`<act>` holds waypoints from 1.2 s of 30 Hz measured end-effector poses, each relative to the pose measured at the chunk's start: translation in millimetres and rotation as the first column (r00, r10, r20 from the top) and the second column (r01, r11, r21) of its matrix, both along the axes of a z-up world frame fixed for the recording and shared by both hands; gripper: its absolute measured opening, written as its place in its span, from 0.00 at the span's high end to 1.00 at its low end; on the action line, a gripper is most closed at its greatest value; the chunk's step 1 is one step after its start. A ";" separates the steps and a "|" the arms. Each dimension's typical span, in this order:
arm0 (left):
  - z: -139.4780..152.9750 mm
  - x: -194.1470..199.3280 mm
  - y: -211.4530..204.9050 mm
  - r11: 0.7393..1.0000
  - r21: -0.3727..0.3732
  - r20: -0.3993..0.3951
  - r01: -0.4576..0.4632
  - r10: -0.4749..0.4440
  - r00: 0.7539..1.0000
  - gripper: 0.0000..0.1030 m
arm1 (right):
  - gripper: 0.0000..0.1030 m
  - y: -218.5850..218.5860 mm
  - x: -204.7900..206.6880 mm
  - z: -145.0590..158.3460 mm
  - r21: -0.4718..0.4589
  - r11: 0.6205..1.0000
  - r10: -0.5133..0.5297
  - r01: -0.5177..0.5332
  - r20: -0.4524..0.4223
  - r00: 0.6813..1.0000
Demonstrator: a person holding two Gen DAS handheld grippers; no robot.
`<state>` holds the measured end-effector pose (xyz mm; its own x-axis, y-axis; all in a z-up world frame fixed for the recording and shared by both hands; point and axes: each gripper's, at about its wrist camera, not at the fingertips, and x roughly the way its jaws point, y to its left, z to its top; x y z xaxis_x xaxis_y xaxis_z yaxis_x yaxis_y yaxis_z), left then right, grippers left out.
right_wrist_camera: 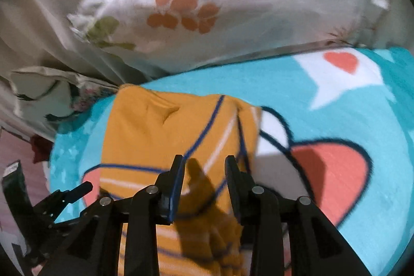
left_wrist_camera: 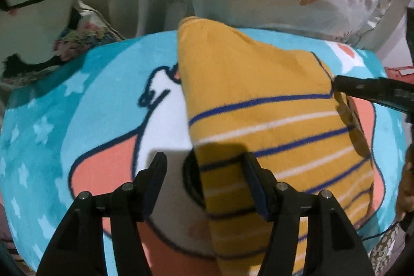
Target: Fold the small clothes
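We are viewing a mustard-yellow shirt with blue and white stripes, lying on a turquoise blanket printed with a cartoon figure, white stars and a heart bubble. In the left wrist view, the shirt is spreading from the far middle of the blanket down toward the near right, its plain upper part pointing away and its striped part nearest us. We are holding the left gripper with its jaws standing apart and clamping nothing; its right finger is hovering over the shirt's striped left edge, and its left finger is over the white and pink print beside the shirt. The right gripper is also gaping wide; in its own view both fingers are sitting over the striped fabric, and a rumpled bunch of yellow cloth is lying between and below them, though whether they are touching it we cannot tell. In the left wrist view, one dark finger of the right gripper is reaching in from the right and meeting the shirt's right edge. A white pillow with orange flowers is resting beyond the blanket, next to a pale curtain
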<state>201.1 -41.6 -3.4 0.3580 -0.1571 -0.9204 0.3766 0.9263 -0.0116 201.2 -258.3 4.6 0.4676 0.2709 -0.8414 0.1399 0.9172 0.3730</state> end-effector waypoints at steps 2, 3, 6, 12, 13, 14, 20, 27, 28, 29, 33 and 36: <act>5.3 0.5 -4.1 0.999 0.020 0.001 0.027 -0.027 1.000 0.42 | 0.67 7.8 16.8 -18.0 -0.055 0.998 0.004 -0.007 -0.059 0.998; 9.2 0.7 -4.7 0.999 0.019 0.004 0.037 -0.037 0.999 0.42 | 0.67 8.1 21.9 -26.4 -0.065 0.998 0.002 -0.007 -0.086 0.996; 24.6 5.7 -4.7 0.999 -0.001 0.043 0.053 -0.053 0.998 0.42 | 0.67 5.1 22.7 -19.6 -0.064 0.997 -0.043 0.038 -0.077 0.996; 17.4 53.0 -13.2 1.000 0.005 0.078 0.024 -0.024 0.997 0.42 | 0.65 6.7 30.2 1.0 -0.024 0.995 -0.098 0.098 -0.013 0.995; 10.4 60.7 -16.4 1.000 0.010 0.079 0.028 -0.028 0.996 0.42 | 0.65 10.4 34.5 3.0 -0.031 0.995 -0.097 0.097 -0.001 0.995; 3.9 65.6 -18.1 0.999 0.023 0.073 0.028 -0.030 0.997 0.41 | 0.65 14.7 36.9 4.3 -0.038 0.995 -0.094 0.095 0.014 0.995; -15.0 92.4 0.5 0.999 0.029 0.058 -0.024 0.022 0.998 0.39 | 0.65 36.2 49.1 -14.4 -0.096 0.995 -0.011 0.008 -0.032 0.999; 9.1 121.9 23.1 0.993 -0.046 0.104 -0.108 0.113 0.988 0.39 | 0.59 8.9 52.8 -34.1 -0.011 0.998 -0.061 0.060 -0.057 0.997; 11.3 122.7 21.8 0.993 -0.062 0.103 -0.102 0.108 0.989 0.39 | 0.59 9.9 53.2 -35.1 -0.012 0.998 -0.058 0.058 -0.056 0.997; 12.3 123.0 19.0 0.994 -0.066 0.105 -0.090 0.096 0.990 0.39 | 0.58 10.7 53.6 -35.8 -0.014 0.998 -0.057 0.056 -0.054 0.997; -5.1 121.9 -4.5 1.000 0.024 0.081 -0.008 0.006 0.997 0.39 | 0.57 8.6 51.9 -38.4 0.003 0.998 -0.066 0.066 -0.042 0.997; -3.9 111.6 1.1 1.000 -0.008 0.046 -0.024 0.024 0.999 0.39 | 0.57 -3.6 47.2 -30.8 0.014 0.997 -0.077 0.078 -0.042 0.996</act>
<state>312.7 -40.5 -7.3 0.4036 -0.1551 -0.9017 0.3548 0.9349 -0.0020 248.4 -261.9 -26.3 0.4524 0.2481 -0.8566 0.2260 0.8973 0.3792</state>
